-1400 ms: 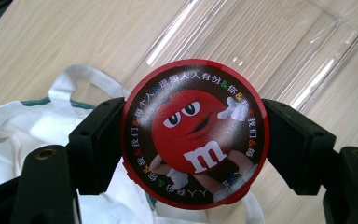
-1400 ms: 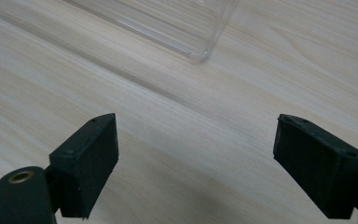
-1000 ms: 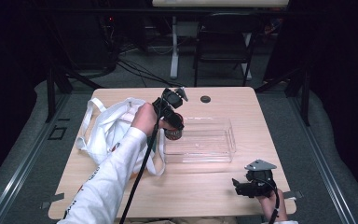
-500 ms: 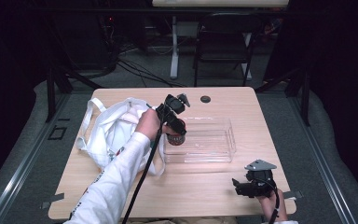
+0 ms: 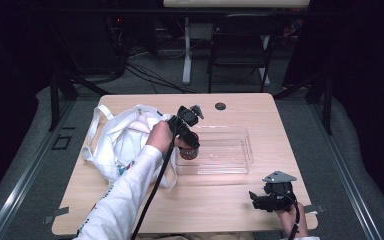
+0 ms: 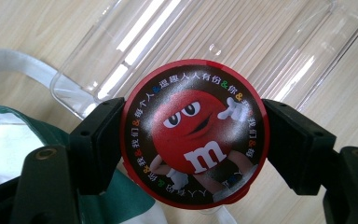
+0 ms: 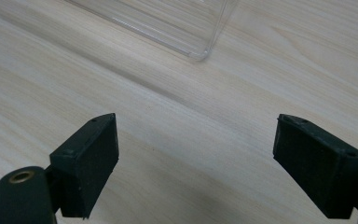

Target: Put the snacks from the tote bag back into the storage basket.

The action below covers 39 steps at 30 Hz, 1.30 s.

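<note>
Wooden table (image 5: 230,200) | white tote bag (image 5: 125,140) behind left gripper | clear plastic tray (image 5: 220,150) beneath left gripper (image 6: 193,140), jaws clamped on M&M's tin (image 6: 195,133); smooth round rim may slip, dropping outside tray | right gripper (image 7: 196,163) wide apart, empty, near tray corner.

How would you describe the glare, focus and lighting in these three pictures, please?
Left gripper view: bright streaks of glare on the clear tray, while the candy tin is sharp. Right gripper view: even light, the wood table sharp and softly shadowed. High view: the table is lit, the room behind dark.
</note>
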Each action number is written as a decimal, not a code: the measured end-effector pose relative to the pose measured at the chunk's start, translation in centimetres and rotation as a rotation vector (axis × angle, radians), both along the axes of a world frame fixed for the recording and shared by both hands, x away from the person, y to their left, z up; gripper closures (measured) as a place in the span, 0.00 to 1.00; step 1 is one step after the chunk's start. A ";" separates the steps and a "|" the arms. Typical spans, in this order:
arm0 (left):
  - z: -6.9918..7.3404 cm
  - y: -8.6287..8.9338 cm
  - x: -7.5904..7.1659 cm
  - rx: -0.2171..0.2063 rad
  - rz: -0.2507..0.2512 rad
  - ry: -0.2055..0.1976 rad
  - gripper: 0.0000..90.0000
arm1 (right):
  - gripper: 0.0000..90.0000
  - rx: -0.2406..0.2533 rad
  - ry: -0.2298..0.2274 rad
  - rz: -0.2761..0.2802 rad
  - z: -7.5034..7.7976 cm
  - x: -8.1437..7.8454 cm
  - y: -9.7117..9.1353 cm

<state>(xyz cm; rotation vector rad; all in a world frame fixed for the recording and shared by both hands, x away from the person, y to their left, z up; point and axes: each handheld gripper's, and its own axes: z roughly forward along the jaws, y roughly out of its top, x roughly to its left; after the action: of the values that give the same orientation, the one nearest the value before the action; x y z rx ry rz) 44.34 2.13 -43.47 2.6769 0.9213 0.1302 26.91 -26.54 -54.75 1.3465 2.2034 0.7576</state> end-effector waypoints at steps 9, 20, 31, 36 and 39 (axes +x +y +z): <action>-1.4 -0.1 0.1 0.007 -0.002 0.021 0.29 | 0.15 0.002 -0.004 0.003 0.0 0.0 0.0; -3.3 -0.4 0.3 0.033 -0.002 0.049 0.29 | 0.15 0.004 -0.005 0.003 0.0 0.0 -0.1; -4.0 -0.4 0.2 0.039 -0.004 0.059 0.29 | 0.15 -0.002 -0.005 0.001 0.0 0.0 0.0; -4.0 -0.5 0.2 0.042 -0.004 0.061 0.29 | 0.15 -0.003 -0.005 0.000 0.0 0.0 0.0; -4.2 -0.5 0.3 0.039 -0.005 0.062 0.29 | 0.15 -0.001 -0.003 0.003 0.0 0.0 -0.1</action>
<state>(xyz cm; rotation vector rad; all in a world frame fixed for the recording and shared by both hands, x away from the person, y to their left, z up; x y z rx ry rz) 44.61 1.60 -47.63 2.7333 0.9397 0.0650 26.96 -26.60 -54.77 1.3414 2.2035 0.7585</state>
